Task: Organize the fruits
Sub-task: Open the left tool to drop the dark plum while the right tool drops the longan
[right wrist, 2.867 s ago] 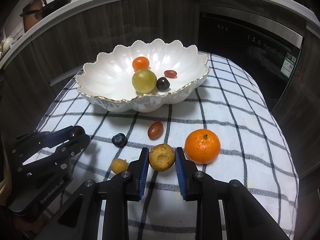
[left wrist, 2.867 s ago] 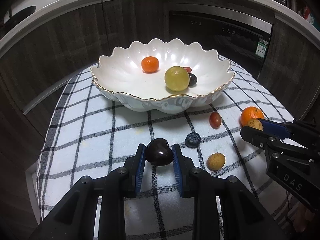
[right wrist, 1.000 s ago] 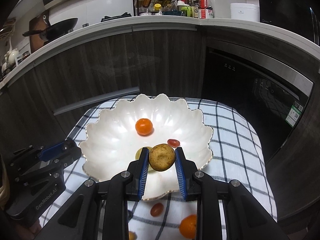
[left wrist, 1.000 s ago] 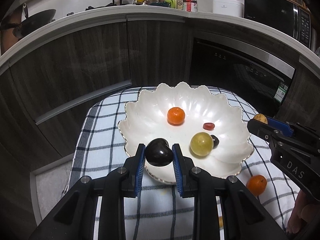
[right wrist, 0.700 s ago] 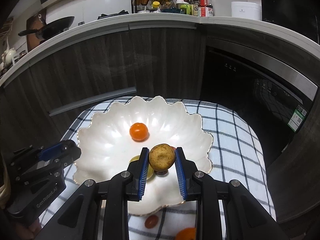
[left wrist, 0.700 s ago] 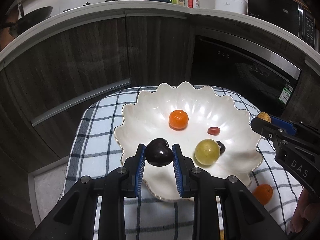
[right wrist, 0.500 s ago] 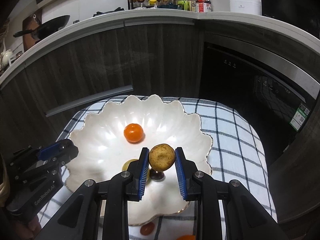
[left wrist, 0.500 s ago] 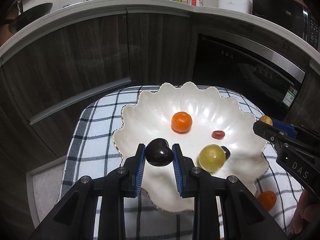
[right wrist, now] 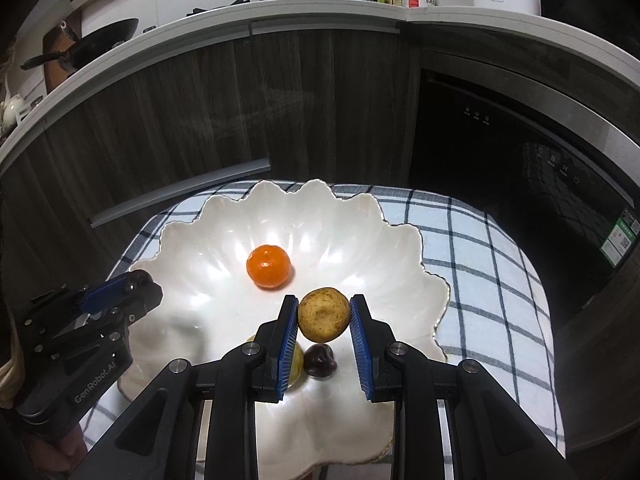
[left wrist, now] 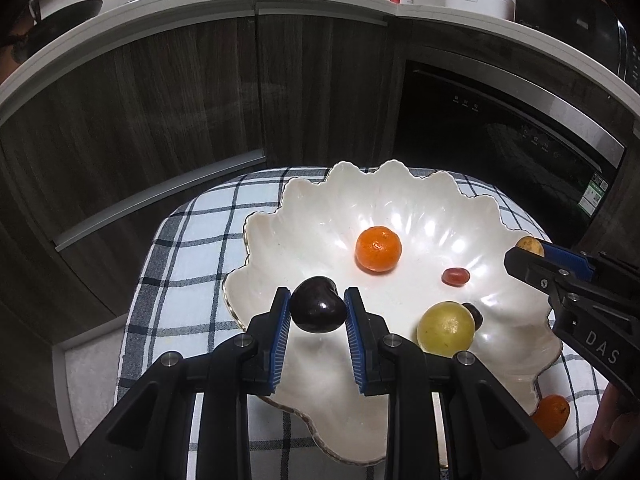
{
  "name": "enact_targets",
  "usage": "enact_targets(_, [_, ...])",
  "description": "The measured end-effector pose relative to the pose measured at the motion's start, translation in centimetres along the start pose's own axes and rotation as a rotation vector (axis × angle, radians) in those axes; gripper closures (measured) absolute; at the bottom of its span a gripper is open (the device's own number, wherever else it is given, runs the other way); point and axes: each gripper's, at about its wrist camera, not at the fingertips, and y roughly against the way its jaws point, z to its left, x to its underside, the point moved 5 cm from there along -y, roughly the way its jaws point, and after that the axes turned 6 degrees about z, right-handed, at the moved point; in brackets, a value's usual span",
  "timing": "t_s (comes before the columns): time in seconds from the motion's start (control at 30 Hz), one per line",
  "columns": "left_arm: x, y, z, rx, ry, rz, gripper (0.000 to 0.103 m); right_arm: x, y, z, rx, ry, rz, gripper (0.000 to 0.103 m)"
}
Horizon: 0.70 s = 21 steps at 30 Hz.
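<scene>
My left gripper (left wrist: 316, 309) is shut on a dark cherry (left wrist: 317, 305) and hangs over the left inner side of the white scalloped bowl (left wrist: 280, 248). My right gripper (right wrist: 324, 316) is shut on a tan round fruit (right wrist: 324, 314) over the bowl's (right wrist: 188, 240) middle. Inside the bowl lie a small orange (left wrist: 378, 249), a red grape (left wrist: 455, 276), a green-yellow grape (left wrist: 445, 328) and a dark cherry (right wrist: 319, 360). The right gripper (left wrist: 532, 254) shows at the right edge of the left wrist view, the left gripper (right wrist: 132, 286) at the left of the right wrist view.
The bowl stands on a blue-and-white checked cloth (left wrist: 200, 240). Another orange (left wrist: 552, 414) lies on the cloth to the bowl's right. Dark wooden cabinets (left wrist: 160, 112) and a black appliance door (left wrist: 480, 136) rise behind, under a white counter with bottles.
Both grippers have moved forward and lower over the bowl, each still holding its fruit. The bowl now looms larger and closer under them.
</scene>
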Motion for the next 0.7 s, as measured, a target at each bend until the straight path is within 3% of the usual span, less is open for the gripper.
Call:
enact_targets(0.1, [0.0,0.0,0.0,-0.002,0.0,0.001,0.065,0.0,-0.1,0.1,-0.009,0.002,-0.005,0.075])
enact_targets(0.17, [0.0,0.2,0.1,-0.004,0.006,-0.008,0.051,0.0,0.0,0.1,-0.001,0.011,-0.01,0.073])
enact_targets(0.23, [0.0,0.3,0.2,-0.011,0.009,-0.017,0.045,0.0,0.1,0.1,0.009,0.011,-0.011,0.063])
enact_targets(0.3, [0.0,0.5,0.2,-0.024,0.004,-0.021,0.041,-0.1,0.3,0.0,0.02,0.002,-0.018,0.044])
enact_targets(0.37, [0.0,0.7,0.2,-0.026,0.004,-0.024,0.036,-0.1,0.6,-0.3,0.027,-0.008,-0.032,0.038])
enact_targets(0.57, [-0.2,1.6,0.3,-0.027,0.014,-0.046,0.02,-0.3,1.1,-0.6,0.03,-0.021,-0.041,0.028])
enact_targets(0.7, [-0.3,2.1,0.1,-0.036,0.014,-0.054,0.016,-0.5,1.7,-0.8,0.032,-0.026,-0.052,0.025])
